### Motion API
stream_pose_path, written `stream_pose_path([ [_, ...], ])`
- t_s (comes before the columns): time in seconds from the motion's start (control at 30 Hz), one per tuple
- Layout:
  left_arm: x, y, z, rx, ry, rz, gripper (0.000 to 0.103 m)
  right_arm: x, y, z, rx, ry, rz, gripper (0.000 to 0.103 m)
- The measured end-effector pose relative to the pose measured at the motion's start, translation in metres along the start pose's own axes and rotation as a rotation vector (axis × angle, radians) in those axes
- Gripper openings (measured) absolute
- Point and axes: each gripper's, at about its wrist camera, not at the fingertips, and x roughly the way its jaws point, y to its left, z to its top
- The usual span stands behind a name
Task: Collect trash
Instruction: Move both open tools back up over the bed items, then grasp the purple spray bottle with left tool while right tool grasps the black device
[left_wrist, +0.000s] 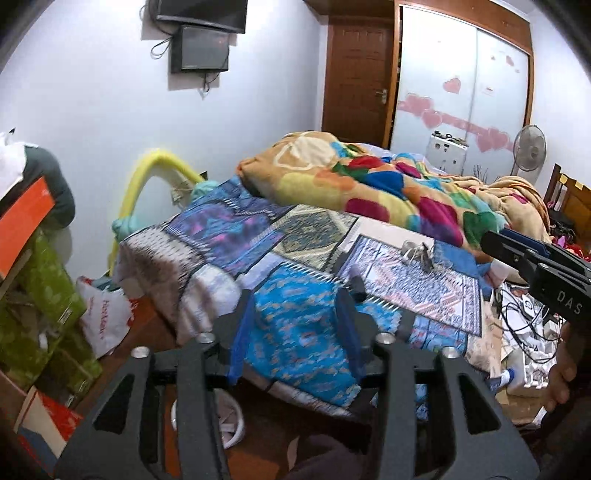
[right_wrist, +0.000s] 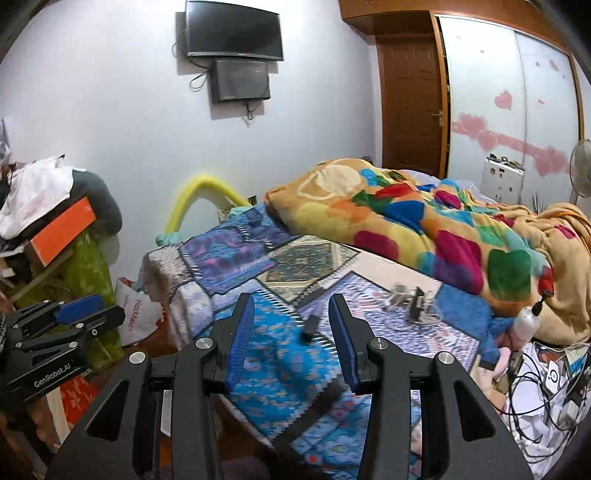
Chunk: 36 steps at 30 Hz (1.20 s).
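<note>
On the floor at the far left, beside the bed, a white plastic bag carries red lettering that looks like "HotMaxx", and in the right wrist view the left tongs, marked "GenRobot.AI", hover above it with their blue pads parted and nothing between them. On the patchwork-patterned bedspread lie one small dark cylindrical object and, further right, one crumpled clear wrapper tangled with a dark bit. The right tongs, lettered "DAS", hang released over the dark cylinder.
</note>
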Motion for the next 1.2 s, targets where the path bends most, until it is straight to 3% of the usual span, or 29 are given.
stream_pose_path([
  [0.07,0.006,-0.011,0.004,-0.005,-0.022,-0.007,0.07,-0.001,-0.016,0.001,0.007,0.003,-0.035,0.038],
  [0.13,0.016,-0.023,0.011,-0.005,-0.036,-0.026,0.073,0.001,-0.033,0.002,-0.002,0.002,-0.114,0.042],
  [0.2,0.03,-0.034,0.016,0.001,-0.032,-0.042,0.075,0.003,-0.049,0.002,0.011,0.007,-0.14,0.071],
  [0.27,0.044,-0.043,0.02,0.009,-0.021,-0.059,0.081,0.001,-0.063,-0.001,0.035,-0.002,-0.141,0.079],
  [0.43,0.091,-0.063,0.025,0.023,0.038,-0.087,0.081,0.013,-0.09,-0.006,0.022,-0.006,-0.223,0.08],
  [0.97,0.24,-0.098,0.001,0.102,0.256,-0.09,0.081,0.124,-0.183,-0.033,0.238,0.232,-0.133,0.079],
  [1.1,0.264,-0.099,-0.003,0.085,0.275,-0.107,0.079,0.143,-0.187,-0.025,0.256,0.225,-0.083,0.068],
  [1.2,0.275,-0.1,-0.003,0.083,0.279,-0.113,0.07,0.159,-0.186,-0.02,0.264,0.232,-0.043,0.053],
])
